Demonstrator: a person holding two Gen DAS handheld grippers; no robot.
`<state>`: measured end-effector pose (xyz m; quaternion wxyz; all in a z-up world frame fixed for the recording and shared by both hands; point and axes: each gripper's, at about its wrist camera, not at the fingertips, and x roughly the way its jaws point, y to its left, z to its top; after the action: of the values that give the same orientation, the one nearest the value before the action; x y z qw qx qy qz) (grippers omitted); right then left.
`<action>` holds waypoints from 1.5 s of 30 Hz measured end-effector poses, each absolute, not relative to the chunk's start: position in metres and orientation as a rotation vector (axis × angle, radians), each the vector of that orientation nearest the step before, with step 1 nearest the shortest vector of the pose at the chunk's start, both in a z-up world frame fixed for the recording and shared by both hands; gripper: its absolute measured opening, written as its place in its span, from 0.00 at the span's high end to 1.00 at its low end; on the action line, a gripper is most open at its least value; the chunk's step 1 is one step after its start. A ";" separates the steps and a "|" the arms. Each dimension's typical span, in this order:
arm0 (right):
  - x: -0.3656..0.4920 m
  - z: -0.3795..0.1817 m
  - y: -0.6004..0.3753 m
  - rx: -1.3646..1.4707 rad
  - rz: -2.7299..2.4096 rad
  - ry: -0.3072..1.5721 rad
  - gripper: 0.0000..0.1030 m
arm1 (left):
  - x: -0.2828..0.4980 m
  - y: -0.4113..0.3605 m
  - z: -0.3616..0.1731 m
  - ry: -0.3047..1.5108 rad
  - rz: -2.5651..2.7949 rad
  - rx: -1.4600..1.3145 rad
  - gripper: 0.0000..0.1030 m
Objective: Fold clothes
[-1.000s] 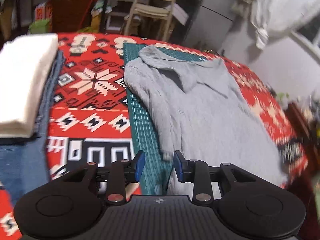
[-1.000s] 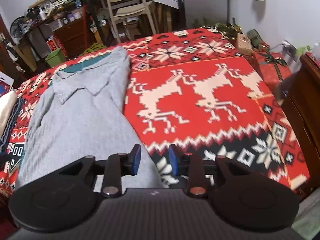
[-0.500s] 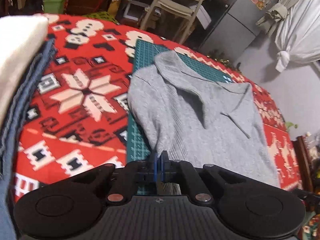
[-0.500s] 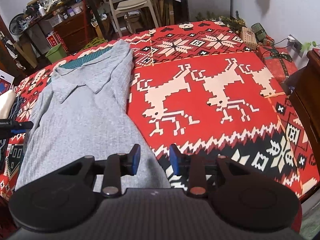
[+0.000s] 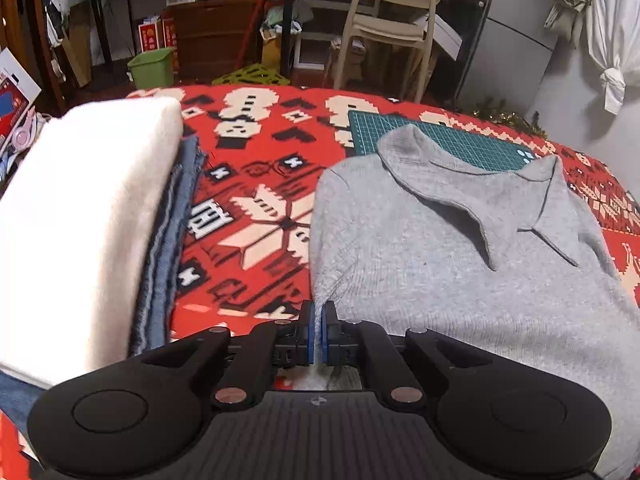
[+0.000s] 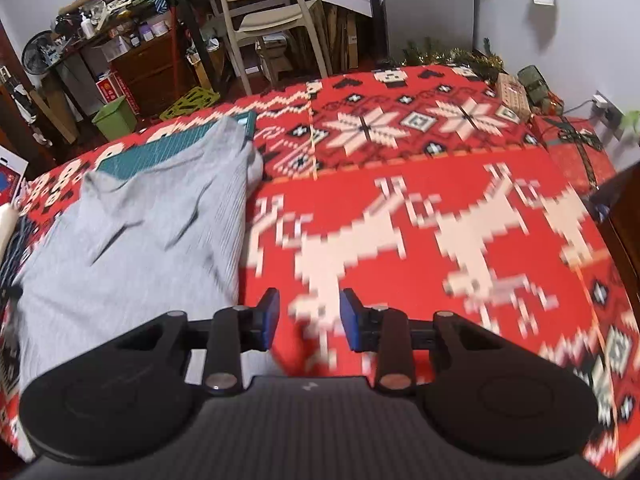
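Note:
A grey collared shirt (image 5: 460,272) lies flat on the red patterned blanket (image 5: 256,184), its collar over a green cutting mat (image 5: 452,136). My left gripper (image 5: 319,332) is shut on the shirt's left edge, with grey cloth pinched between the blue pads. In the right wrist view the shirt (image 6: 140,240) fills the left side. My right gripper (image 6: 306,320) hangs open over the bare blanket (image 6: 400,184), just right of the shirt's right edge, with nothing between its fingers.
A folded white garment (image 5: 80,208) sits on folded denim (image 5: 172,248) at the blanket's left. Beyond the far edge stand a pale chair (image 5: 392,28), a green bin (image 5: 154,66) and cluttered shelves. Dark wooden furniture (image 6: 624,216) borders the right side.
My left gripper went from open to shut on the shirt's left edge and shifted along it towards the collar. My right gripper moved forward beside the shirt's right edge, still open.

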<state>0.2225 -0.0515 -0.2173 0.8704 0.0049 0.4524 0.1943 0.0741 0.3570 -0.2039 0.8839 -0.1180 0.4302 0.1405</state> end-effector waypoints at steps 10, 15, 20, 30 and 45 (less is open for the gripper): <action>0.277 -0.247 0.018 -0.015 0.511 0.927 0.65 | 0.069 0.350 -0.200 0.881 0.301 -0.240 0.95; 0.265 -0.245 0.051 -0.029 0.587 0.910 0.64 | 0.065 0.351 -0.201 0.882 0.296 -0.253 0.94; 0.245 -0.246 0.086 -0.171 0.619 0.862 0.76 | 0.062 0.351 -0.202 0.876 0.295 -0.259 0.94; 0.213 -0.226 0.110 -0.297 0.691 0.777 0.71 | 0.059 0.349 -0.203 0.878 0.288 -0.266 0.94; 0.268 -0.239 0.050 -0.026 0.475 0.919 0.70 | 0.059 0.351 -0.209 0.879 0.291 -0.286 0.94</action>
<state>0.2683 0.0502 -0.2393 0.8690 -0.0127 0.4394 0.2271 0.0585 0.3508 -0.2086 0.8850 -0.1374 0.4224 0.1398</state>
